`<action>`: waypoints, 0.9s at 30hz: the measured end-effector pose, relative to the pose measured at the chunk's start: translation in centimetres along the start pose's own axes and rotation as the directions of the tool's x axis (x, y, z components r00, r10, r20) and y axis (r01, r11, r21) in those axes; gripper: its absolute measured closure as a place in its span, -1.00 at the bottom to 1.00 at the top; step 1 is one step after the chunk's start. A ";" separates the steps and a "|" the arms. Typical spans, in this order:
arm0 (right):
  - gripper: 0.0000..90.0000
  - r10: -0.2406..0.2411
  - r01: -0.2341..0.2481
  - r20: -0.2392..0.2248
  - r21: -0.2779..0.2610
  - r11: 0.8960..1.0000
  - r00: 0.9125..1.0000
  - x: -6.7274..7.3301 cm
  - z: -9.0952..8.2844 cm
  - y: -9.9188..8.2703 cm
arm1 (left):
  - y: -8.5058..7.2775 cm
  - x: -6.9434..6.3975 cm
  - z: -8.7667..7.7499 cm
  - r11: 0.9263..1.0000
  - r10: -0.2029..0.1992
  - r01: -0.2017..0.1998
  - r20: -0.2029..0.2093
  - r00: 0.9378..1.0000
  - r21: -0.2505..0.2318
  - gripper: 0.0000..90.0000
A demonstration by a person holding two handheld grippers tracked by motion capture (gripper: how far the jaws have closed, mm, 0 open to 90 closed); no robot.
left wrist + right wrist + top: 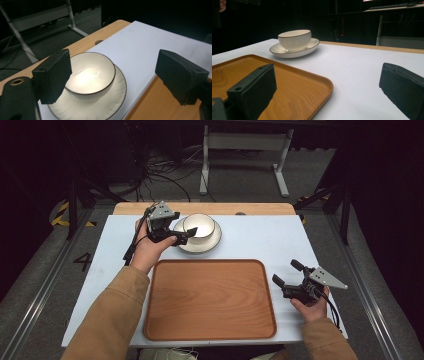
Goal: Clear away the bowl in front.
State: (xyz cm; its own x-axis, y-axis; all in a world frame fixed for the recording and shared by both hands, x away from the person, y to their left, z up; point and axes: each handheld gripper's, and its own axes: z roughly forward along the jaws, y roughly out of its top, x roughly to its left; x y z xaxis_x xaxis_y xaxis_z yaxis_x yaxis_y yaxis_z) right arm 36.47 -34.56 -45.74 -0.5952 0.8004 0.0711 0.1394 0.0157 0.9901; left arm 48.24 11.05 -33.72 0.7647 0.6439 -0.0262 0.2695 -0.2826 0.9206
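**Reaching for the bowl beyond the tray**

We take the wooden tray (210, 300) as our landmark. Beyond its far left corner, our left gripper (186, 236) hangs over the near left side of the bowl (199, 226), jaws spread wide and holding nothing. In the left gripper view one jaw stands over the bowl's left rim and the other well out to the right, above the tray's edge, so the bowl (90, 73) is not yet between them. The bowl sits upright in a plate (212, 243), and both rest on the white table (270, 237) just beyond the tray's far edge.

To the right of the tray, our right gripper (286, 274) rests near the table, jaws apart and empty, pointing back towards the tray.

We judge this to be the approach: the left gripper is lining up on the bowl. The next move calls for lowering it so one jaw goes inside the rim and one outside, then closing firmly, since the plate underneath may shift or lift with it.
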 end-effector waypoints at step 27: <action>-0.95 0.007 -0.007 -0.004 0.004 1.000 1.000 0.0 0.1 0.0 | 1.9 2.2 5.0 0.972 0.054 -0.085 0.144 0.988 0.218 -0.51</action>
State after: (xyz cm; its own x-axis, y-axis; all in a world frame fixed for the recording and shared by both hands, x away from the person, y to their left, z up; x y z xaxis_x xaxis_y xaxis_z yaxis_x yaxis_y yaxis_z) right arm 36.52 -34.51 -45.73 -0.5977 0.7979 0.0786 0.1470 0.0128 0.9890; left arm 53.43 8.37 -33.97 0.8542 0.5190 -0.0323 0.3251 -0.4846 0.8121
